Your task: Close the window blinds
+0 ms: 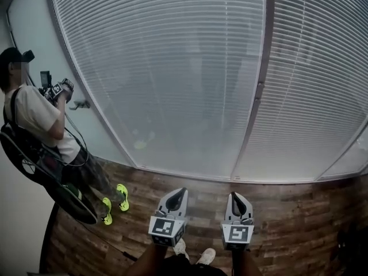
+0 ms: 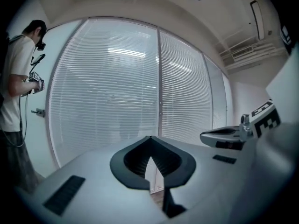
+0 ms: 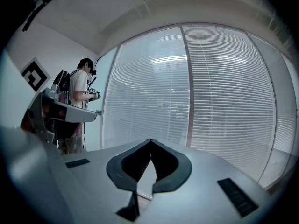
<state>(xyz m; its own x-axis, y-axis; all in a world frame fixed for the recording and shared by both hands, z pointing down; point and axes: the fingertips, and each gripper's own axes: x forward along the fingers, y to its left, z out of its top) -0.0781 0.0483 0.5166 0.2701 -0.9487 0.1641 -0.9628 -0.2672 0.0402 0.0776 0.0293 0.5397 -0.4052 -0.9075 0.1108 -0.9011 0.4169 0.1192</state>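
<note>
Held low, side by side: left gripper (image 1: 181,192) and right gripper (image 1: 234,196), jaws of each pressed together on nothing. Window blinds (image 1: 172,68) straight ahead and above, well apart from both, slats lying horizontal. Right gripper nearer the frame post (image 1: 259,91) between the two panels; no cord or wand made out.

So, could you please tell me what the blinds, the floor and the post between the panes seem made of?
The blinds: thin horizontal slats, pale grey, matte; aluminium or plastic, hard to tell.
The floor: brown planks with staggered joints and grain; wood or wood-look laminate, low sheen.
The post: smooth grey strip, probably painted metal.
</note>
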